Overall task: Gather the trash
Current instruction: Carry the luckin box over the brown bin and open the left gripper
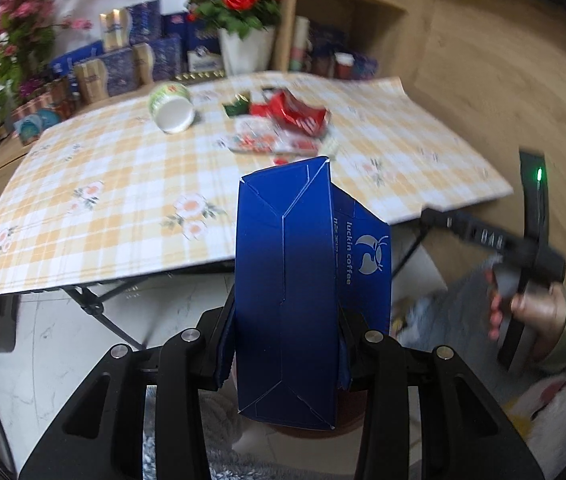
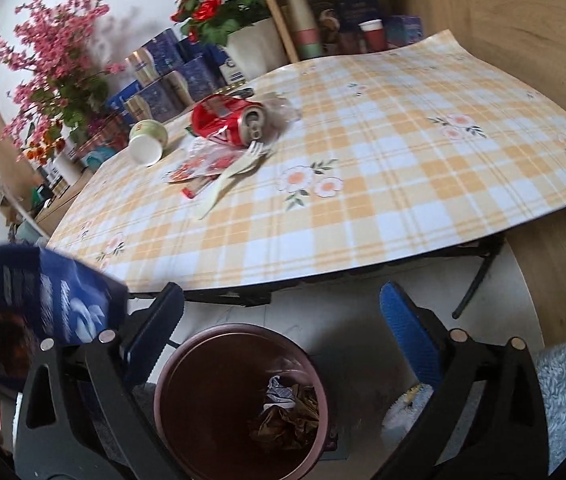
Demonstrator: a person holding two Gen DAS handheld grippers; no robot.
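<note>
Blue Luckin coffee carton (image 1: 295, 292) clamped upright in left gripper (image 1: 287, 360), long axis vertical, centre frame. Brown trash bin (image 2: 187, 400) seen bottom centre of right view, directly under empty, wide-apart right gripper (image 2: 283, 336); carton at lower left, beside bin rim. Left hand judged nearer for drop.

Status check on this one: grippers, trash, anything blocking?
Left gripper shut on blue coffee carton. Right gripper open, empty, above bin. Crushed can, cup, fork on table. Nothing blocking.
</note>
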